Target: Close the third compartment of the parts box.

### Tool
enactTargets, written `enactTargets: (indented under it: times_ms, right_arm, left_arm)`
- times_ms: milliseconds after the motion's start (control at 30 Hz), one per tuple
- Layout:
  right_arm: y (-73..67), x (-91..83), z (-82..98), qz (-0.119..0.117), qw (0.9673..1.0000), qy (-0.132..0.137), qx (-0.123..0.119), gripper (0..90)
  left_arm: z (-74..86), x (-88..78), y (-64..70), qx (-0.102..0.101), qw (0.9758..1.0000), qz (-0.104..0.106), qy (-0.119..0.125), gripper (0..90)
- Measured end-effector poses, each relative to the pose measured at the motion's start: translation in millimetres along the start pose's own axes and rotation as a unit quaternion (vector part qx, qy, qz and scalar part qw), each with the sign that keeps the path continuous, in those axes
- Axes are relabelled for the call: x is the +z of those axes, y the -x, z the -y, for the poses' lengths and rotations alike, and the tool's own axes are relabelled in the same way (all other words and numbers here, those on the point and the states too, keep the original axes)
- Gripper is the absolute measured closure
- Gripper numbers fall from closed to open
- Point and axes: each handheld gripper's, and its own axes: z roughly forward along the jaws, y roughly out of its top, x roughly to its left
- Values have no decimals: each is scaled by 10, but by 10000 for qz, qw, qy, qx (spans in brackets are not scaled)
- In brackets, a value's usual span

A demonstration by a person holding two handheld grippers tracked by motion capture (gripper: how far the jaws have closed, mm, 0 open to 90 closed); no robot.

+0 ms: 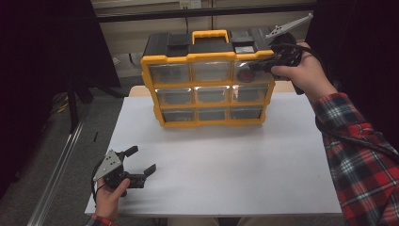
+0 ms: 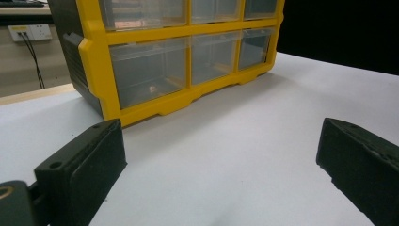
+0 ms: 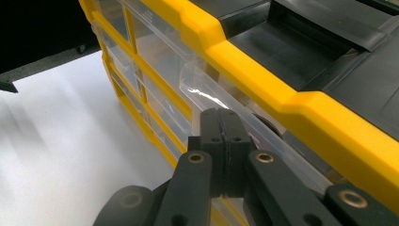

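Organizer (image 1: 207, 84) stands upright at 12 o'clock on the white counter (image 1: 226, 165), near the far edge. Long axis runs 9 to 3 o'clock; drawer fronts face 6 o'clock, toward the person. Yellow frame, black top, yellow carry handle (image 1: 210, 35) up. Three rows of three clear drawers.

Right hand-held gripper (image 1: 245, 73) is at the top-right drawer (image 1: 251, 70), at roughly 1 o'clock on the counter, pointing toward 9 o'clock across the drawer face. In the right gripper view its jaws are pressed together at the tips, right at the clear lip of that drawer (image 3: 221, 96); whether the lip is pinched between them cannot be told. A dark round item shows behind the drawer front just beside the tips.

Left hand-held gripper (image 1: 141, 160) is at 7 o'clock, low over the counter near the near-left corner, well apart from the organizer. Jaws spread wide, nothing between them; they point toward 2 o'clock. Left gripper view looks at the organizer's bottom-left drawer (image 2: 148, 70).
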Motion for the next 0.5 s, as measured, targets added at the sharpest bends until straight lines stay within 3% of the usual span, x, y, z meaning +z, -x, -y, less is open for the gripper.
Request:
enactTargets:
  times_ms: [33,67,200,333,367,500]
  right_arm:
    - [1,3,-2,4,10000,-10,8,900]
    - [3,6,-3,-1,10000,-10,3,900]
    - [9,18,-5,5,10000,28,34,900]
    - [15,29,2,21,10000,45,57,900]
    - [18,31,4,24,10000,57,64,900]
    - [30,41,11,40,9999,109,91,900]
  left_arm:
    - [2,8,11,-86,9999,-9,56,20]
    - [1,2,3,-15,10000,0,22,20]
    - [2,2,16,-77,9999,-84,25,20]
    - [3,0,16,-71,9999,-87,18,19]
    - [1,-11,1,28,9999,-78,-58,19]
    - [2,-8,2,-1,10000,-73,-31,19]
